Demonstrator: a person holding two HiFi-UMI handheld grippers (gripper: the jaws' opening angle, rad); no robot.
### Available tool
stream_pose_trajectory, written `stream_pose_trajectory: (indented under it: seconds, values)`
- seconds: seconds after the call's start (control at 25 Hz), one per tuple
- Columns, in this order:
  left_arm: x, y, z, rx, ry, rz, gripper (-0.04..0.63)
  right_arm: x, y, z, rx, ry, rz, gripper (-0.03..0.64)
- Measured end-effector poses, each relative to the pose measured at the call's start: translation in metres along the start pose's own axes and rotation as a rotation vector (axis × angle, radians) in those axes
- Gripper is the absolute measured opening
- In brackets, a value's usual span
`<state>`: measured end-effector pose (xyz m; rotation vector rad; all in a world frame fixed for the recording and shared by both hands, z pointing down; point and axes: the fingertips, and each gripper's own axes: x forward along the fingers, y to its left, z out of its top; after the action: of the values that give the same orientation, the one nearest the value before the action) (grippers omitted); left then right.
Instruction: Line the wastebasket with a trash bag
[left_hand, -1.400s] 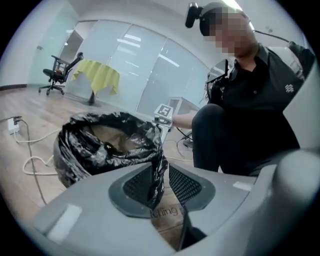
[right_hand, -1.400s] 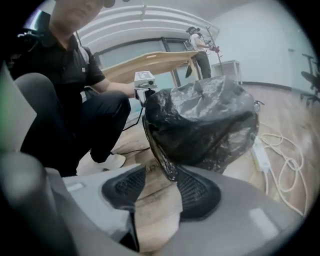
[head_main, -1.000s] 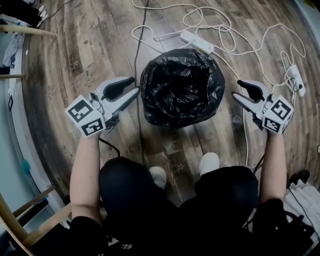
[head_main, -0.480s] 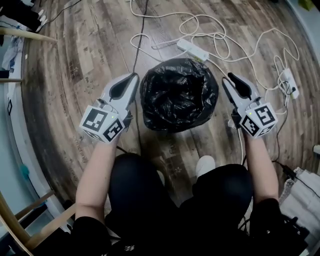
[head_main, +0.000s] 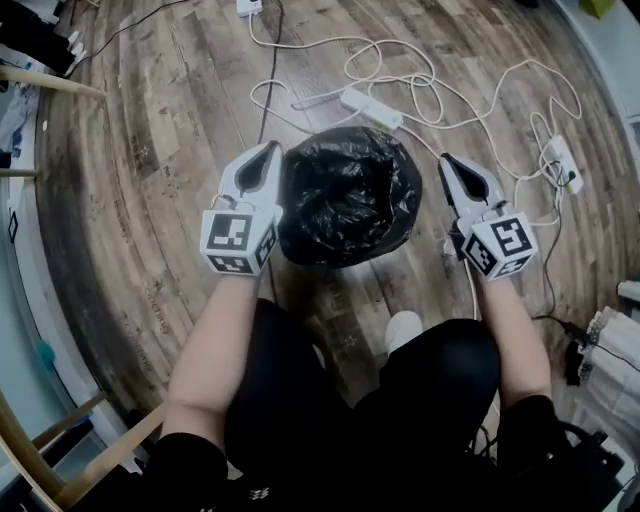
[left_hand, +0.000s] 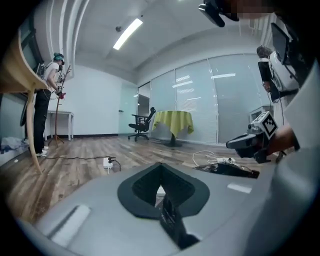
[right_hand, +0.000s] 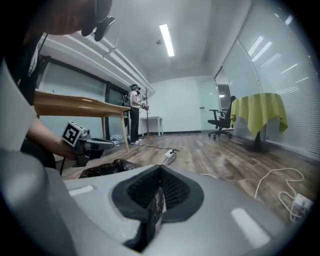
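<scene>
Trash bag (head_main: 345, 195), black and bunched open on wood floor (head_main: 150, 150), left tool (head_main: 270, 150) and right tool (head_main: 447, 160) flanking it, both closed tight, gripping nothing

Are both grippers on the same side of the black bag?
No, the left gripper sits left of the black bag, the right gripper right of it.

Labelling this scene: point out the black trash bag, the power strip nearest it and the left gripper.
trash bag (head_main: 345, 200): head view, its crumpled middle.
power strip (head_main: 370, 108): head view, middle of its white body.
left gripper (head_main: 272, 150): head view, tips of its jaws.
</scene>
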<state>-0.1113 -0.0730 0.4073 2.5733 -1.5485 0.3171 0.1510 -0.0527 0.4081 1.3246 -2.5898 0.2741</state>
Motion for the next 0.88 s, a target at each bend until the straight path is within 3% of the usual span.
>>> stream_pose_trajectory:
  seconds: [0.2, 0.48, 0.88]
  values:
    - [-0.002, 0.002, -0.004, 0.004, 0.013, -0.001, 0.006, -0.001, -0.014, -0.015, 0.013, 0.029, -0.048, 0.002]
    - [-0.004, -0.01, -0.003, 0.026, 0.024, -0.049, 0.006, 0.004, -0.009, -0.016, -0.024, 0.016, -0.044, 0.002]
    - [-0.006, -0.001, -0.007, 0.043, 0.048, -0.035, 0.006, 0.0, -0.008, -0.009, -0.01, -0.025, -0.038, 0.002]
